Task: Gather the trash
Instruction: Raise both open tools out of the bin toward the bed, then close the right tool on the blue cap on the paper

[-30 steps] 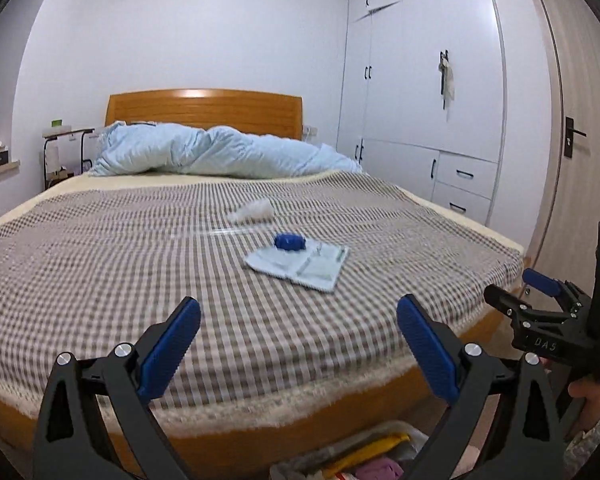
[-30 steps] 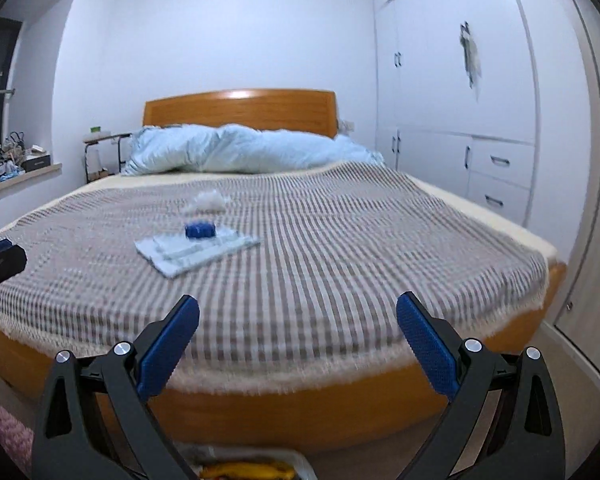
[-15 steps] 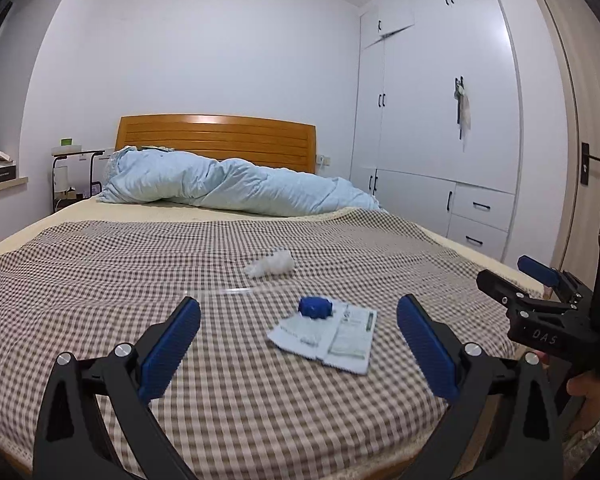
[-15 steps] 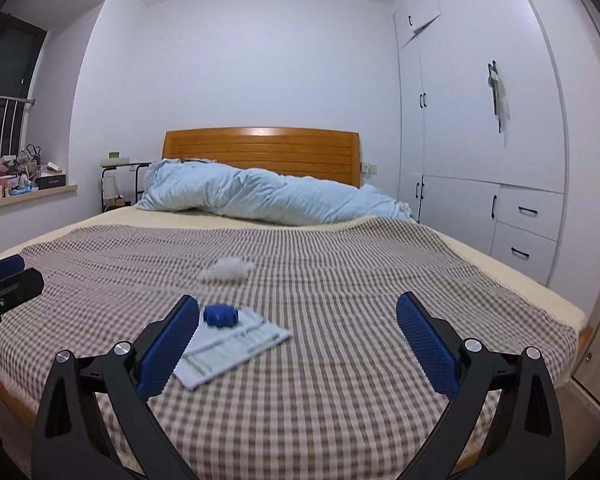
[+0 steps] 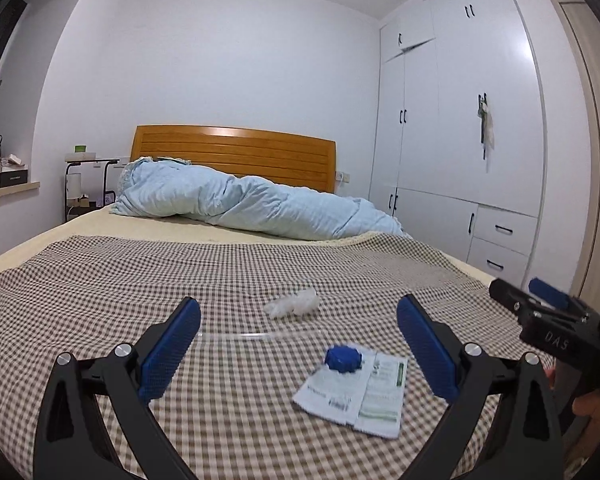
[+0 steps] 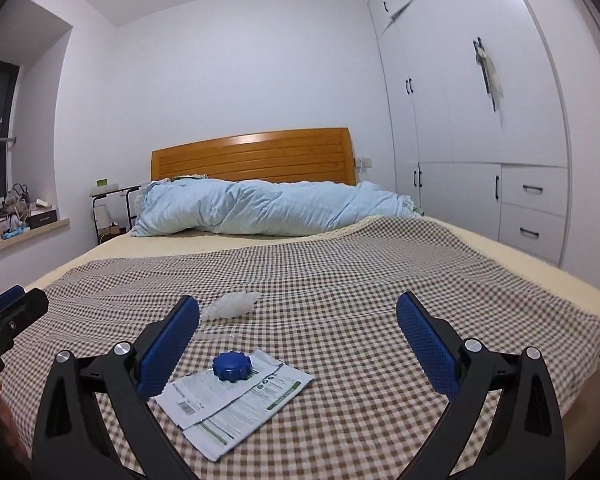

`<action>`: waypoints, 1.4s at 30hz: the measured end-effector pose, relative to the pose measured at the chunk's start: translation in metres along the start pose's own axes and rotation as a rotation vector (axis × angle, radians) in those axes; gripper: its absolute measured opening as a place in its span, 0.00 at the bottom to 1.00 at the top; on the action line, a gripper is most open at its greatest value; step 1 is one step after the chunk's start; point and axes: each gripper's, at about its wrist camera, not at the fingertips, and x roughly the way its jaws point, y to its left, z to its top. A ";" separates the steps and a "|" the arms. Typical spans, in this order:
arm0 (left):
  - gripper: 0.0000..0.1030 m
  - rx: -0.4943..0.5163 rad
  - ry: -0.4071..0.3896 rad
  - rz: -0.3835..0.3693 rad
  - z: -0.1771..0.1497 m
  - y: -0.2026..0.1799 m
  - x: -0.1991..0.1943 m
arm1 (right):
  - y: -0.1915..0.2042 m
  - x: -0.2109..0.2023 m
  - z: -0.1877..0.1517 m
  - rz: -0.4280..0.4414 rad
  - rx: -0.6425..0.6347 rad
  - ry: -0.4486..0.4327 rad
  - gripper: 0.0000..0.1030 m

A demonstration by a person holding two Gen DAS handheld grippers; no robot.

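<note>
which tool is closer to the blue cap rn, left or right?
Right, slightly, as far as I can judge. The blue cap lies just ahead of the right tool, near its left finger; the left tool sits similarly close.

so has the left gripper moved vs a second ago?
Yes. The left gripper has come up and forward over the bed: the footboard edge seen below it earlier is gone, and the blue cap and leaflet now lie between its open fingers.

Blue cap (image 6: 231, 366) on flat printed leaflet (image 6: 236, 396) near bed's foot edge, clear tube (image 5: 256, 336), crumpled white wrapper (image 5: 294, 304) toward the middle
</note>
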 end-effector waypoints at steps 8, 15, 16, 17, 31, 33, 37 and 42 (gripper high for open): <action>0.93 -0.059 0.030 0.001 -0.003 0.017 0.043 | -0.004 0.034 -0.014 0.001 0.049 0.052 0.92; 0.93 -0.069 0.087 0.036 -0.016 0.027 0.070 | 0.007 0.056 -0.022 0.019 0.062 0.071 0.92; 0.93 -0.076 0.101 0.040 -0.018 0.030 0.073 | 0.009 0.059 -0.023 0.025 0.067 0.082 0.92; 0.93 -0.083 0.110 0.040 -0.019 0.033 0.075 | 0.011 0.064 -0.025 0.034 0.070 0.100 0.92; 0.93 -0.092 0.166 0.085 -0.025 0.058 0.085 | 0.063 0.122 -0.049 0.054 -0.051 0.318 0.92; 0.93 -0.109 0.174 0.086 -0.026 0.063 0.087 | 0.068 0.130 -0.052 0.067 -0.063 0.344 0.92; 0.93 -0.132 0.196 0.087 -0.028 0.069 0.093 | 0.077 0.145 -0.054 0.070 -0.094 0.382 0.92; 0.93 -0.147 0.231 0.093 -0.032 0.071 0.104 | 0.077 0.168 -0.061 0.083 -0.081 0.455 0.92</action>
